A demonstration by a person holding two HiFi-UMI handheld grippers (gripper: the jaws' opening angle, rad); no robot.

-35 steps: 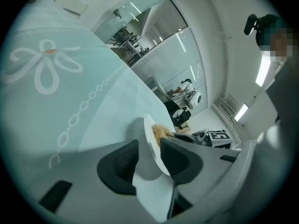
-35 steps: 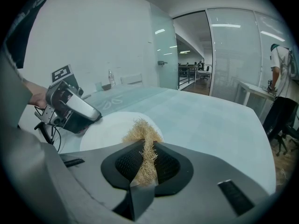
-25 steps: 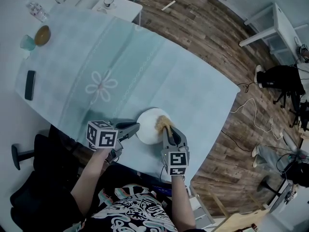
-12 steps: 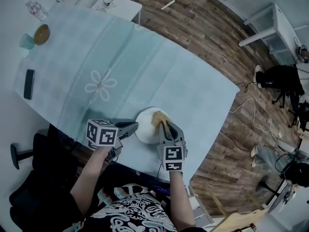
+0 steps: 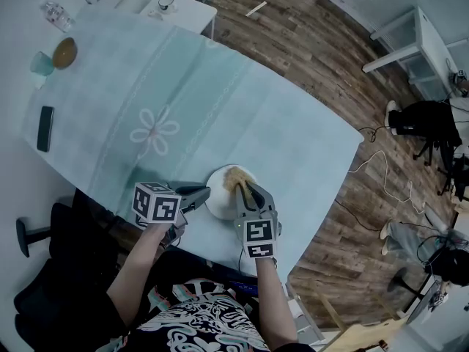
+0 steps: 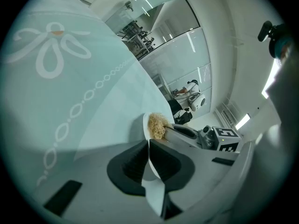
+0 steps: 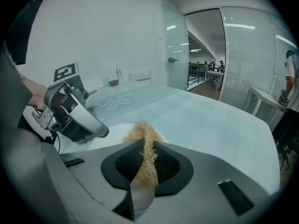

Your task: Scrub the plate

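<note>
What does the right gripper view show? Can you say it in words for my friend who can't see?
The right tongs pinch a tan, stringy scrubber that rests on a white plate. At the left, the left tongs hold the plate's edge, and a pale green tablecloth stretches away behind.

Bright even indoor light, cool teal cast, strong fisheye bending, dark vignetted corners, soft shadows

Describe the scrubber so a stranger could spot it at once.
Start at the long pale green table; at its near edge is a white plate. On it rests the scrubber, pinched in the right gripper: the only tan, fibrous tuft there.
</note>
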